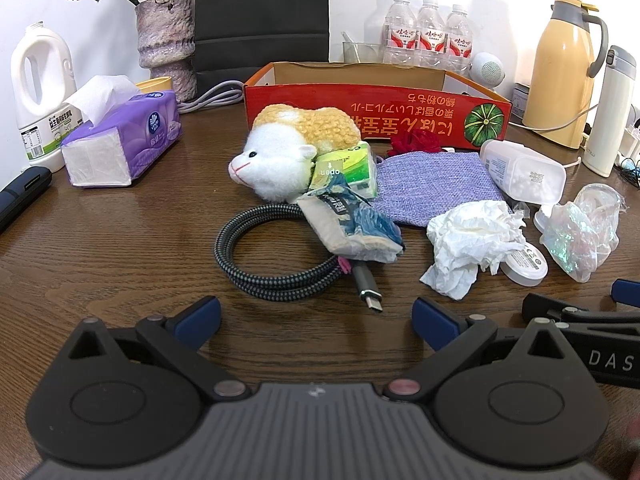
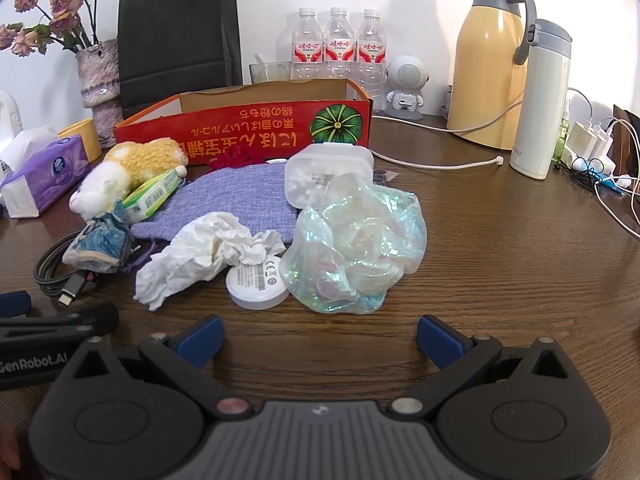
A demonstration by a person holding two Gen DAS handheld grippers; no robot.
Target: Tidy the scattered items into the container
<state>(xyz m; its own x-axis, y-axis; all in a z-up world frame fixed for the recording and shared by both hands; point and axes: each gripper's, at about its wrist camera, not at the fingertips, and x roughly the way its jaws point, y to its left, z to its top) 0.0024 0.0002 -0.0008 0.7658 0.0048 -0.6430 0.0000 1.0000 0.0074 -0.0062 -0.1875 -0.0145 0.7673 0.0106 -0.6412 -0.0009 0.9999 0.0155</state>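
A red cardboard box (image 1: pixel 376 116) (image 2: pixel 244 128) lies open at the back of the wooden table. In front of it lie a plush animal (image 1: pixel 288 152) (image 2: pixel 120 176), a green tissue pack (image 1: pixel 346 172), a purple knit pouch (image 1: pixel 436 188) (image 2: pixel 240 200), a braided cable (image 1: pixel 260 256), a crumpled tissue (image 1: pixel 472 244) (image 2: pixel 200 252), a white round case (image 2: pixel 256 284), a white plastic box (image 1: pixel 520 172) (image 2: pixel 328 176) and an iridescent plastic wrap (image 2: pixel 356 244) (image 1: pixel 580 232). My left gripper (image 1: pixel 316 316) stands open just short of the cable. My right gripper (image 2: pixel 320 334) stands open just short of the wrap.
A purple tissue pack (image 1: pixel 120 144), a white jug (image 1: pixel 40 92) and a vase of dried flowers (image 1: pixel 166 40) stand at the left. Water bottles (image 2: pixel 336 48), a yellow thermos jug (image 2: pixel 492 68), a white flask (image 2: pixel 544 100) and chargers with cables (image 2: pixel 592 148) crowd the back right.
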